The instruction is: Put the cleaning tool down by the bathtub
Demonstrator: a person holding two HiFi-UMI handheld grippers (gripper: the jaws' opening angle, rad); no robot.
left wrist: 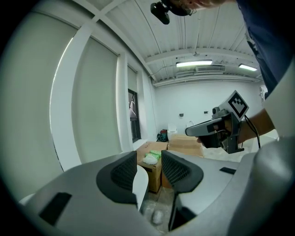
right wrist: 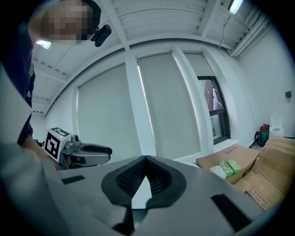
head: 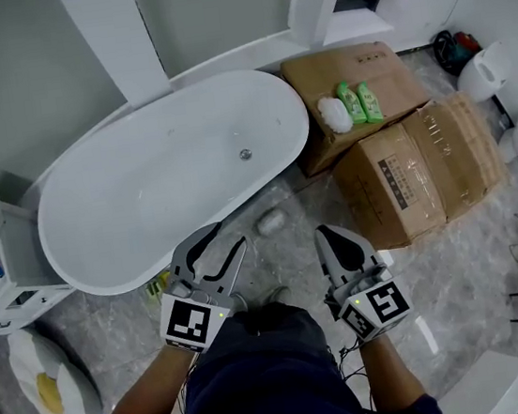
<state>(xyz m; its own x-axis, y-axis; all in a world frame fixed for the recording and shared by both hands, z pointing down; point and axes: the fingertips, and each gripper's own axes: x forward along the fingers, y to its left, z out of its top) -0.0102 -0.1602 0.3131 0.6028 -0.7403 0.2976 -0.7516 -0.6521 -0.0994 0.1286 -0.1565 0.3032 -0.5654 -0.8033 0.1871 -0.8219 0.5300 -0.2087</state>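
Head view: cardboard boxes [head: 421, 168] beside bathtub [head: 156, 182]

1. My left tongs [head: 229, 236] and right tongs [head: 325, 232] have matt grey plastic shells; their pads [left wrist: 123, 173] are black, ribbed and dull.
2. The tub [head: 142, 183] is smooth, glossy white, with a shiny metal drain [head: 245, 154].
3. The floor [head: 438, 272] looks like polished grey marbled stone or tile.
4. The boxes [head: 425, 170] are matt brown cardboard, one under shiny clear tape.
5. The green packets [head: 360, 101] have glossy wrap.
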